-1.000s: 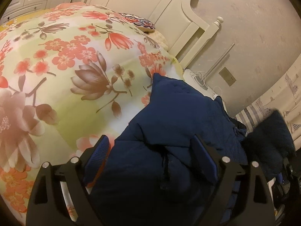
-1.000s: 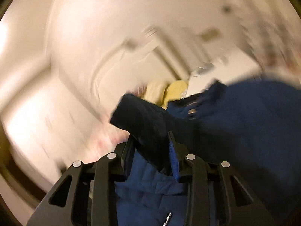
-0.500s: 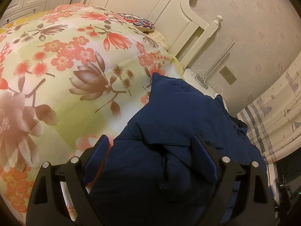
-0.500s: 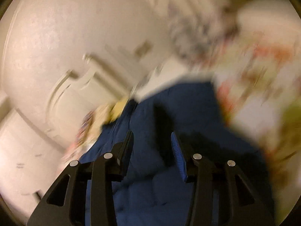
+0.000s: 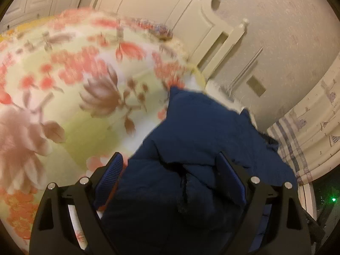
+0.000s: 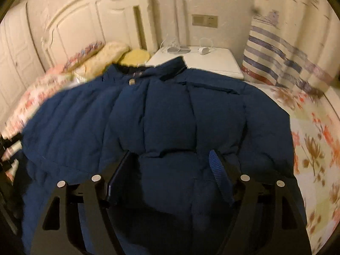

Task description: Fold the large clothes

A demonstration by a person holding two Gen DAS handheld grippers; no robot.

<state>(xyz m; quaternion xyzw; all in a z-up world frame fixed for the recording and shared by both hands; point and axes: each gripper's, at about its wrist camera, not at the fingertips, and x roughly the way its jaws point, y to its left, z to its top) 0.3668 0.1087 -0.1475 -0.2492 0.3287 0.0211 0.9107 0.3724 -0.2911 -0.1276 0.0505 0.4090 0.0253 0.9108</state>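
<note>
A large navy puffer jacket lies spread on the bed, collar toward the headboard. In the left wrist view the jacket shows as a folded, bunched mass. My left gripper is open, its fingers straddling a thick fold of the jacket without clamping it. My right gripper is open and empty, hovering just above the jacket's lower middle.
The bed has a floral bedspread and a white headboard. Pillows lie near the collar. A white nightstand with cables stands by the wall. A striped curtain hangs at the right.
My right gripper has let go of the dark sleeve it held, swung round to face the spread jacket and opened. My left gripper has stayed open over the fold, shifting slightly.
</note>
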